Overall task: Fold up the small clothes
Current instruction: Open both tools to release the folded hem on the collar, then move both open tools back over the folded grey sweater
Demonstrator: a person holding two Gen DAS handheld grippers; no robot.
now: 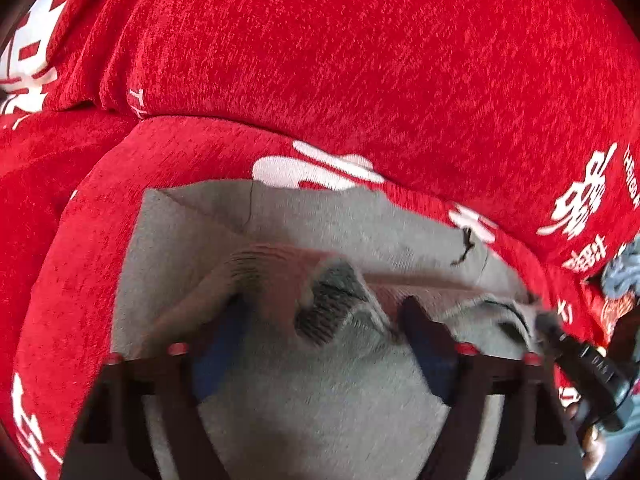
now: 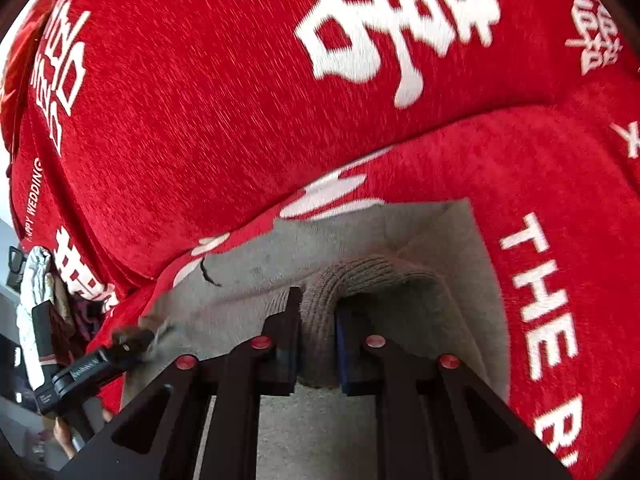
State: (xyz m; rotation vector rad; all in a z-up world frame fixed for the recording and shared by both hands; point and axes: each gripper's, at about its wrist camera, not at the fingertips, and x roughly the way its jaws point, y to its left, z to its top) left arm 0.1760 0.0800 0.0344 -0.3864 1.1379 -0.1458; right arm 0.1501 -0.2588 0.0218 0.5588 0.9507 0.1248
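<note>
On the red sofa cover [image 1: 360,60] with white lettering lies a grey garment [image 1: 320,400], spread over the seat cushion at 6 o'clock in both wrist views; its ribbed hem [image 1: 280,268] is turned back toward the middle; the left hand-held gripper [image 1: 320,320] stands with its jaws wide apart, the hem's fold lying loose between them, unpinched; the right hand-held gripper [image 2: 318,320] has its jaws narrowly set, and the ribbed hem [image 2: 360,276] fills the gap between the pads, held there; a pile of other clothes [image 1: 620,276] sits at 3 o'clock in the left view
</note>
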